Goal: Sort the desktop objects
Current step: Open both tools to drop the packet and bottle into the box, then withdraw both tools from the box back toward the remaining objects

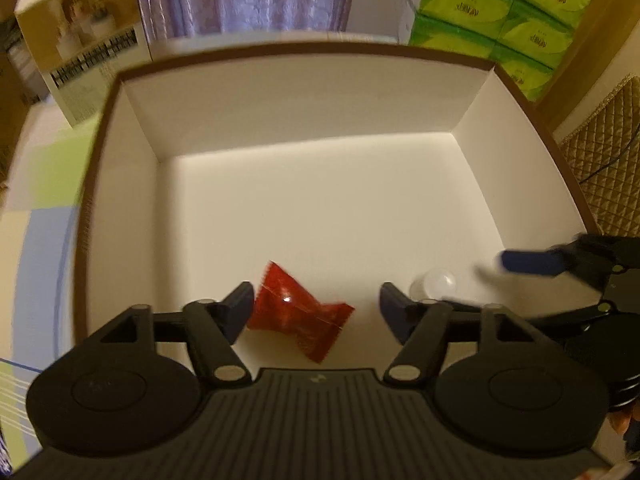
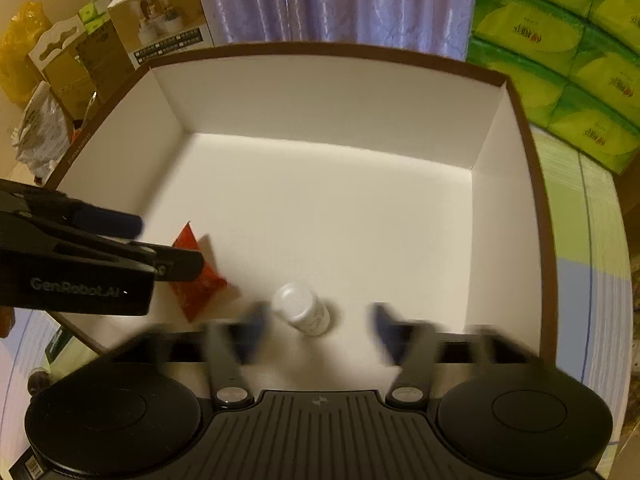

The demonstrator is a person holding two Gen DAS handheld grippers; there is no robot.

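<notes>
A red snack packet (image 1: 298, 314) lies on the floor of a white box with a brown rim (image 1: 304, 50). My left gripper (image 1: 318, 308) is open above it, the packet loose between the fingers and nearer the left one. A small white bottle (image 2: 302, 310) lies on its side in the same box (image 2: 320, 50), close to the near wall. My right gripper (image 2: 320, 330) is open just above it, fingers blurred and apart from it. The right wrist view shows the left gripper (image 2: 168, 242) over the packet (image 2: 196, 280). The bottle (image 1: 434, 284) also appears in the left wrist view.
Green tissue packs (image 2: 560, 48) are stacked behind the box at the right. A printed carton (image 2: 164, 16) and more cartons (image 2: 80, 64) stand at the back left beside a purple curtain (image 2: 340, 0). The tablecloth (image 2: 580, 240) has green and blue patches.
</notes>
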